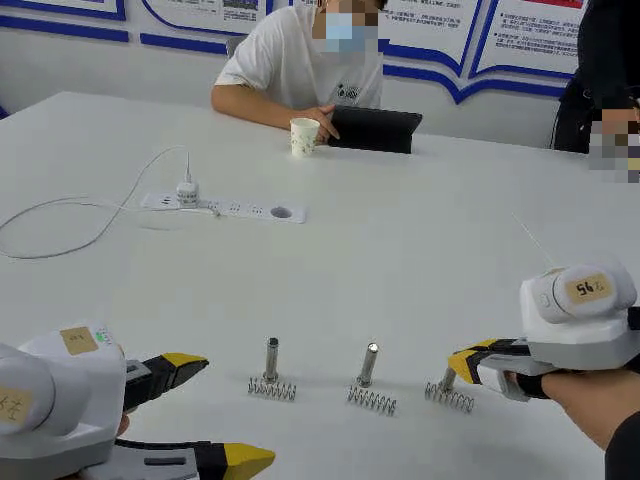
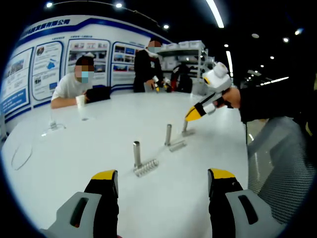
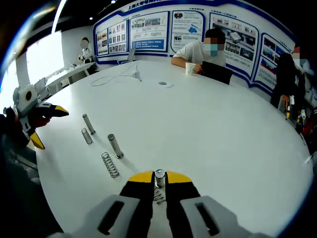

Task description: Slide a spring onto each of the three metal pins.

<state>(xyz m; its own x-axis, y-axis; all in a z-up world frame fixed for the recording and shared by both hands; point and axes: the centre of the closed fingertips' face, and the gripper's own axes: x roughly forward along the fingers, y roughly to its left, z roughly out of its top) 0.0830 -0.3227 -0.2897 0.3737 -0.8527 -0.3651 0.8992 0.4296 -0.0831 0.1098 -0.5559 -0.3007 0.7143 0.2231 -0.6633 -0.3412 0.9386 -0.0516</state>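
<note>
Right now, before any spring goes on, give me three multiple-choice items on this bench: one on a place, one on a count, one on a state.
1. Where do the springs lie?
A. On the table, by the pins' feet.
B. Threaded on the pins.
C. In the paper cup.
2. How many pins stand upright?
A. Two.
B. Three.
C. Four.
3. How are the left gripper's jaws?
A. Shut on a spring.
B. Shut, empty.
C. Open.

Key:
1 A: each spring lies flat beside a pin.
2 B: three stand in a row.
3 C: its yellow tips stand wide apart, holding nothing.
</note>
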